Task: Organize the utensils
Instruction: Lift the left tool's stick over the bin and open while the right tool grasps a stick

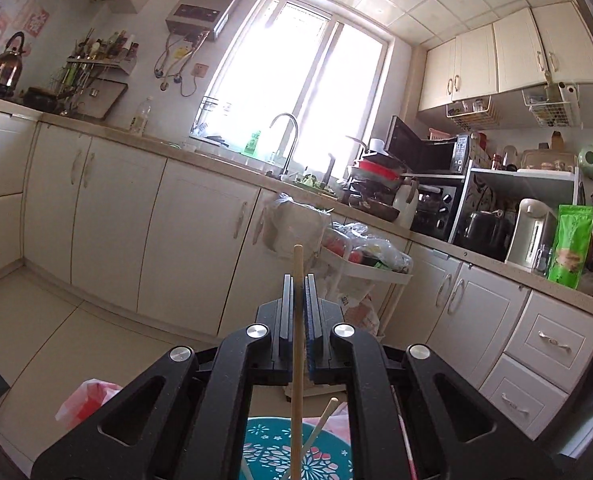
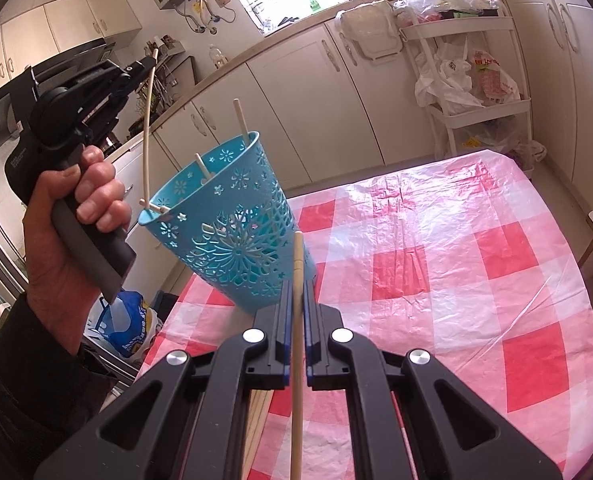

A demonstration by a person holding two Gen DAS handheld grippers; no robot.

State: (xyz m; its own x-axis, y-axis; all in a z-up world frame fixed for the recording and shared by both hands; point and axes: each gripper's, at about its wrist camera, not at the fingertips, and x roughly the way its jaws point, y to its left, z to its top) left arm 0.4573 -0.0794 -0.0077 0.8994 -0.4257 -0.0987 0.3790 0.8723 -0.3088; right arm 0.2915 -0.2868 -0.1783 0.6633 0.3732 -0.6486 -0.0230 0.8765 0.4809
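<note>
A teal cut-out holder [image 2: 232, 236] stands on the red-checked tablecloth [image 2: 456, 264], with a few chopsticks [image 2: 242, 119] leaning inside it. My left gripper [image 2: 150, 62], held by a hand [image 2: 76, 208], is up at the left above the holder, shut on a pale chopstick [image 2: 147, 128] that hangs down to the holder's rim. In the left wrist view that gripper [image 1: 298, 280] clamps the chopstick [image 1: 297, 320] upright over the holder [image 1: 264, 452]. My right gripper [image 2: 296, 284] is shut on another wooden chopstick [image 2: 297, 360], just in front of the holder.
More wooden sticks [image 2: 258, 412] lie under my right gripper on the table. A white trolley [image 2: 464, 28] with plastic bags stands past the table's far edge. Cabinets [image 2: 296, 92] line the wall. A blue bag [image 2: 128, 324] sits on the floor at the left.
</note>
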